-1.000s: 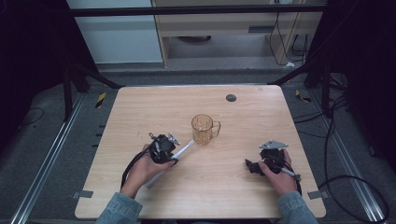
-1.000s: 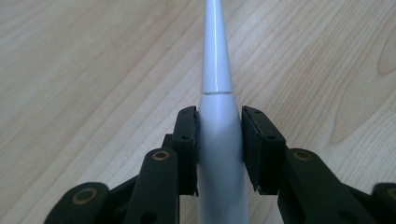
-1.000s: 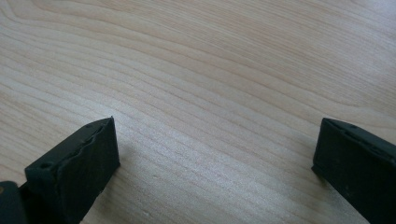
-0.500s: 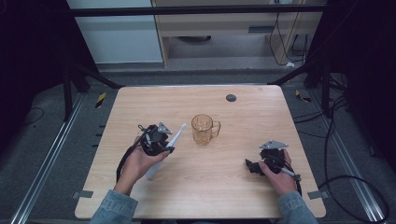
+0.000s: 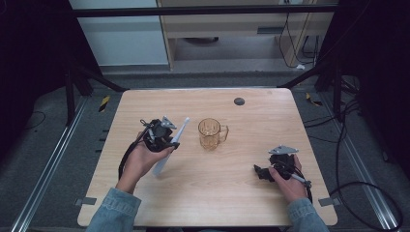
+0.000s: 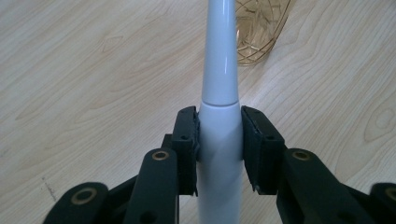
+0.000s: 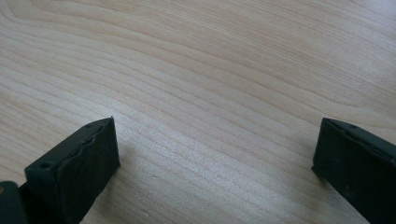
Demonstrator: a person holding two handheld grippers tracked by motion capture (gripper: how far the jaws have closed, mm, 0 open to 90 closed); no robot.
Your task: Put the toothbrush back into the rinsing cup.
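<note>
On the pale wooden table (image 5: 251, 193) stands a clear amber glass mug (image 5: 211, 133). Just left of it the left gripper (image 6: 219, 140) is clamped around a slim white plastic electric toothbrush (image 6: 219, 70), tilted, tip toward the mug. I'd steady it above the rim before lowering. The right gripper (image 7: 212, 154) rests gaping, empty.

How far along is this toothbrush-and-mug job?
Done: the left gripper has clamped the white toothbrush around its handle and holds it off the table. In hand: it hangs tilted, head pointing toward the amber glass mug. Left: probably putting the brush in the mug, which looks empty. The right gripper rests open on the table, holding nothing.
</note>
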